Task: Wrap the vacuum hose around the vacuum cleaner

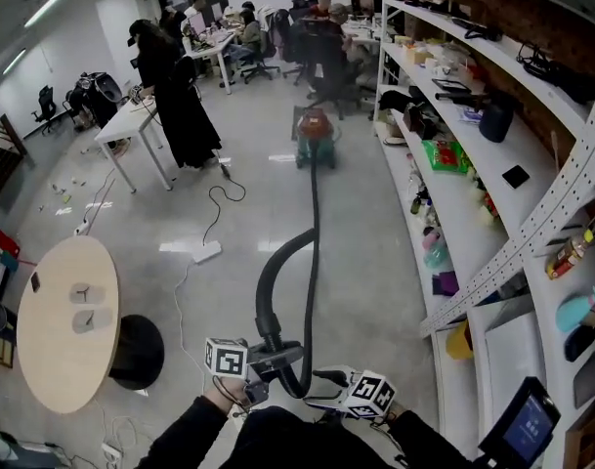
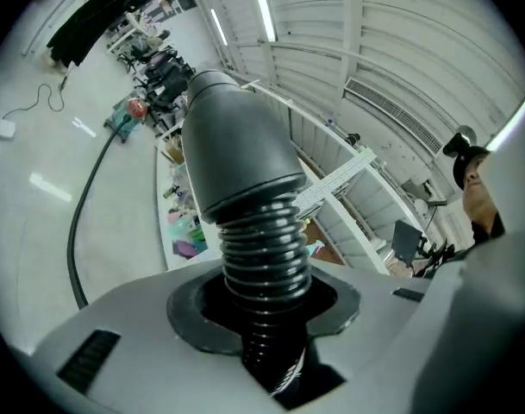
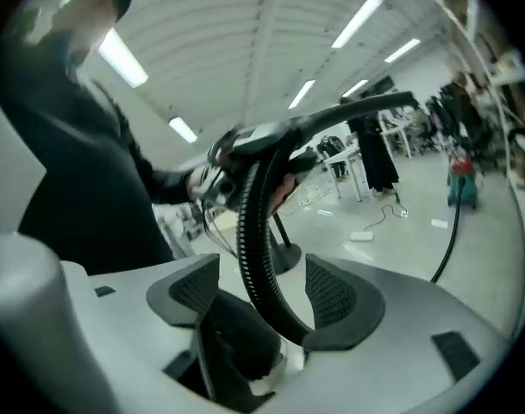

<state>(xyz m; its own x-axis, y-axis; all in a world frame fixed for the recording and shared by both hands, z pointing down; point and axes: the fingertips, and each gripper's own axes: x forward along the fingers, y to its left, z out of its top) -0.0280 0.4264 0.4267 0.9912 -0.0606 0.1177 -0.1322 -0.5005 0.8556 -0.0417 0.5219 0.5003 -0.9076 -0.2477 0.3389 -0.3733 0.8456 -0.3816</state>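
Note:
The red and green vacuum cleaner point(image 1: 315, 137) stands far off on the grey floor. Its black ribbed hose point(image 1: 312, 225) runs along the floor toward me and arches up to both grippers at the bottom of the head view. My left gripper point(image 1: 263, 360) is shut on the hose point(image 2: 262, 248) just below its grey end cuff point(image 2: 236, 153). To its right, my right gripper point(image 1: 326, 374) is open. A loop of the hose point(image 3: 255, 231) passes between its pads point(image 3: 335, 296) and leans on the right one, with a gap on the left.
A round wooden table point(image 1: 67, 320) on a black foot stands at the left. A white power strip point(image 1: 207, 252) and its cable lie on the floor. A person in black stands by a white desk point(image 1: 131, 125). Long white shelves point(image 1: 453, 213) line the right side.

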